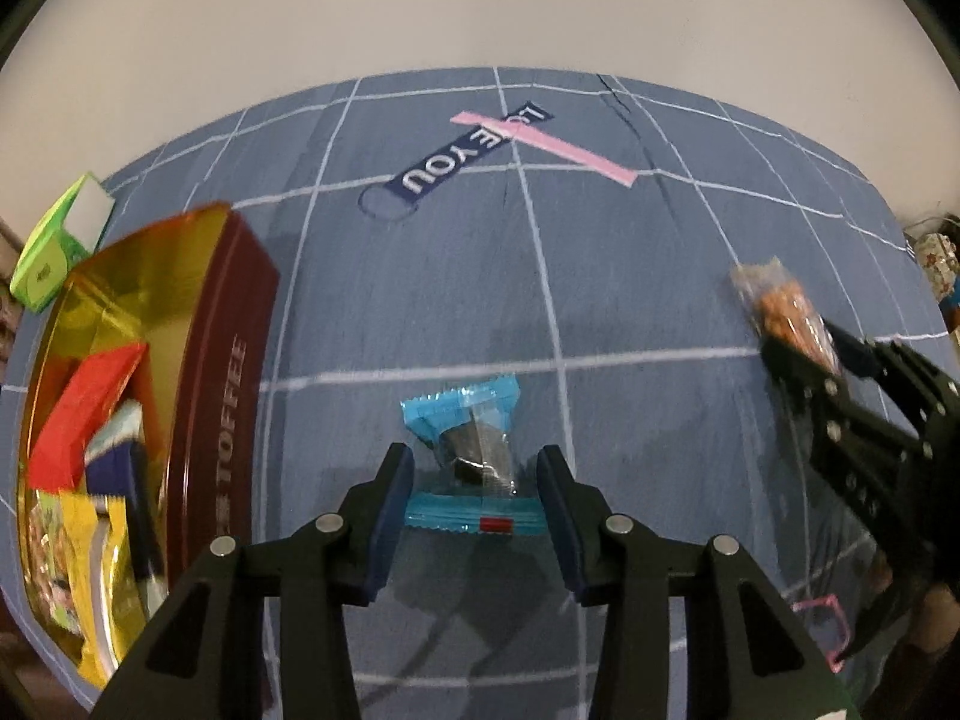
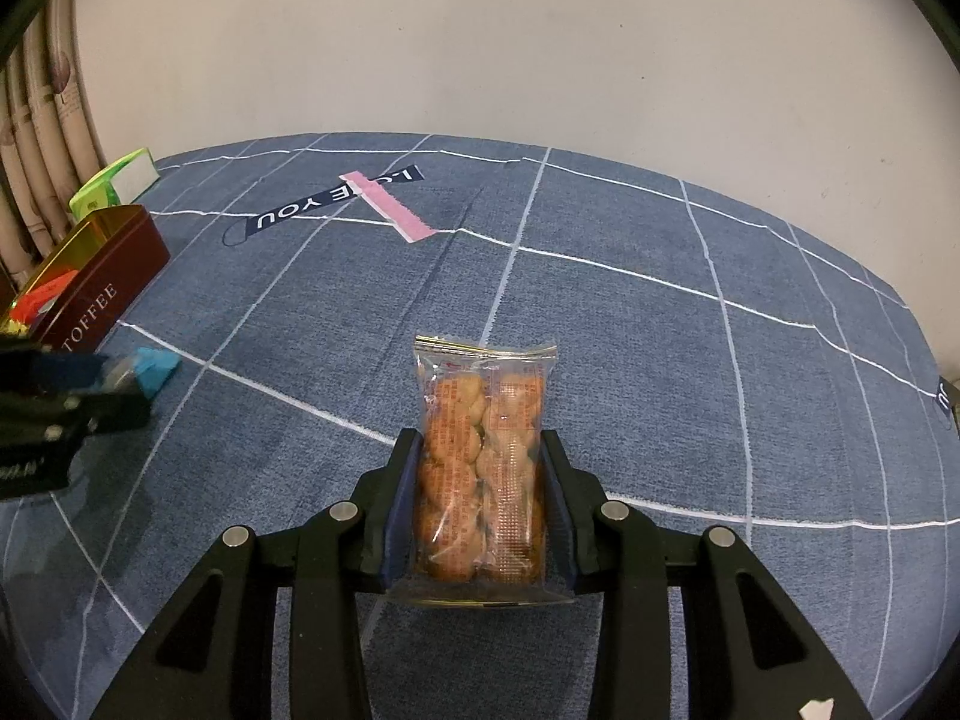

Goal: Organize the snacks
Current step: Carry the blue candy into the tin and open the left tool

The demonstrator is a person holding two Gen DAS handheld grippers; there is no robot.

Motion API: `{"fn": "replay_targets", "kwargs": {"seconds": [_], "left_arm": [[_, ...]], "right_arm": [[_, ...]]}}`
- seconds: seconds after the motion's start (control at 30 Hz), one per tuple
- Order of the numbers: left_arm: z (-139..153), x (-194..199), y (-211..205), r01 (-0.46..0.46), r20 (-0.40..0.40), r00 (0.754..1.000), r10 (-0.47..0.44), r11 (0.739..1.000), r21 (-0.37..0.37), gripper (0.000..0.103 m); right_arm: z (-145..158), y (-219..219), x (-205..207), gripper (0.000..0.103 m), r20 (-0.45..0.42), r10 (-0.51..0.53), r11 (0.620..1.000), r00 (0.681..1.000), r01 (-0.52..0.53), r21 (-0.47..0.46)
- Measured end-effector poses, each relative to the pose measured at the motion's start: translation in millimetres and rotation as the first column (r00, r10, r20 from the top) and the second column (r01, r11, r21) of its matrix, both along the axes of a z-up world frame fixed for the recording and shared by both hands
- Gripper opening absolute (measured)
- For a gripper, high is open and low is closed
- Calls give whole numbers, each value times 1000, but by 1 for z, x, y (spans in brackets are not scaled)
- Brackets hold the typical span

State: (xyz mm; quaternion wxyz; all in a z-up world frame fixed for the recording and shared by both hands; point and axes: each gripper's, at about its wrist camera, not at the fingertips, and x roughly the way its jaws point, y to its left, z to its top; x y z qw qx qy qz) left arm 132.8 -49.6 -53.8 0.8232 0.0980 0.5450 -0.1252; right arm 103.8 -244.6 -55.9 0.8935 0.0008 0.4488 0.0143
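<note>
A blue-wrapped candy (image 1: pixel 474 453) lies on the blue checked cloth between the fingers of my left gripper (image 1: pixel 475 471); the jaws are open, with small gaps either side of the wrapper. It shows at the left of the right wrist view (image 2: pixel 153 367). My right gripper (image 2: pixel 480 468) is shut on a clear pack of orange biscuits (image 2: pixel 483 462) and holds it just above the cloth; the pack also shows in the left wrist view (image 1: pixel 783 306). A dark red TOFFEE tin (image 1: pixel 222 372) with a gold interior holds several snack packets at the left.
A green box (image 1: pixel 60 240) stands behind the tin. A pink strip (image 1: pixel 543 138) lies across a dark "LOVE YOU" label (image 1: pixel 462 159) at the far side. A white wall rises behind the table; curtains (image 2: pixel 36 150) hang at the far left.
</note>
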Motion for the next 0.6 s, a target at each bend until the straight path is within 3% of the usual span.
{"fn": "replay_targets", "kwargs": {"seconds": [0.23, 0.6], "left_arm": [[-3, -19, 8, 12, -30, 999, -12, 1000, 13, 44], [-8, -7, 11, -55, -101, 993, 55, 998, 7, 49]], "right_arm": [[-1, -1, 0, 36, 0, 1, 1000, 1000, -1, 0], [-1, -1, 0, 37, 0, 2, 1000, 1000, -2, 1]]}}
